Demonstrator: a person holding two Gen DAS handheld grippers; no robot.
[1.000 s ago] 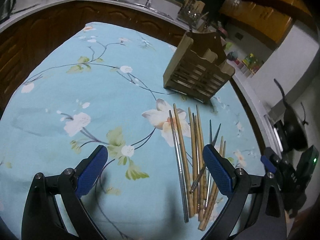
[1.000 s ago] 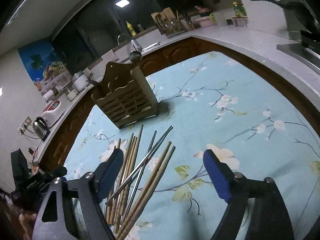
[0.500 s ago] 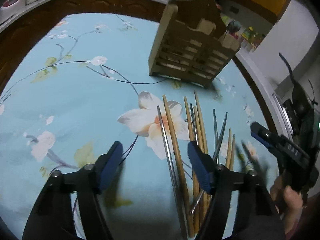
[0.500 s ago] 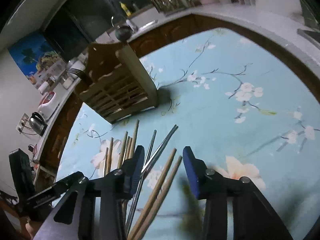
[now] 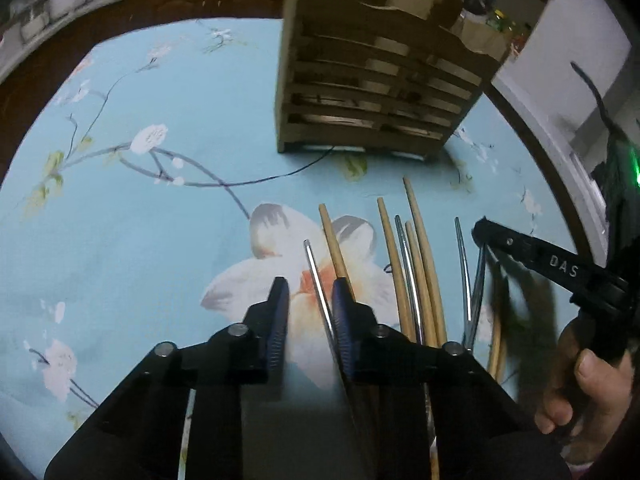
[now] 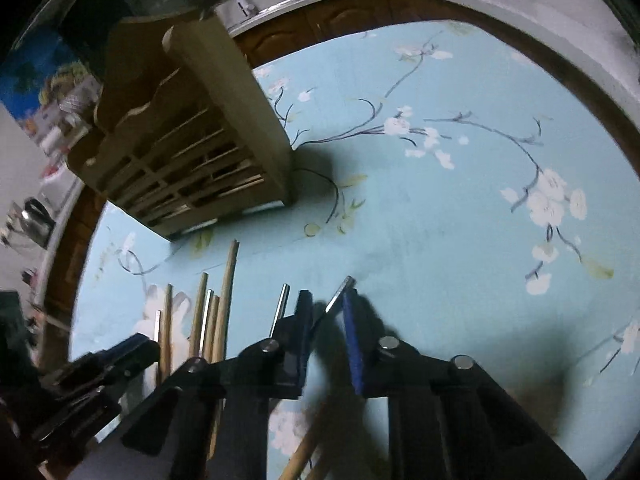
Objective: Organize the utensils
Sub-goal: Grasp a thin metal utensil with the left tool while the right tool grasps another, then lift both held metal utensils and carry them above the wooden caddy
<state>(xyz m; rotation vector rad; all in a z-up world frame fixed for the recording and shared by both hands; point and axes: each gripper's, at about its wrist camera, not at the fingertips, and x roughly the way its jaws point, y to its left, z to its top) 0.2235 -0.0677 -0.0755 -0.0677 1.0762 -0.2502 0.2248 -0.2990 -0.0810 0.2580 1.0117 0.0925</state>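
Several wooden chopsticks (image 5: 420, 248) and metal chopsticks (image 5: 463, 264) lie side by side on the blue floral tablecloth (image 5: 140, 240), in front of a slatted wooden utensil holder (image 5: 360, 80). My left gripper (image 5: 310, 304) hangs low over the left end of the row, jaws closing. One metal chopstick (image 5: 316, 276) runs between the pads, near the right one, with a gap still showing. My right gripper (image 6: 328, 316) is also closing, with the tip of another metal chopstick (image 6: 340, 292) between its pads and not visibly pinched. The holder (image 6: 192, 152) stands to its upper left.
One black finger of the right gripper (image 5: 520, 248) and the hand (image 5: 588, 384) holding it sit at the right of the row. The left gripper's finger (image 6: 120, 356) shows blurred at lower left. A counter edge (image 6: 560, 40) and dark cabinets ring the table.
Both grippers have moved forward and down onto the chopsticks. Their jaws have narrowed from wide apart to a small gap. The holder now looms much nearer.
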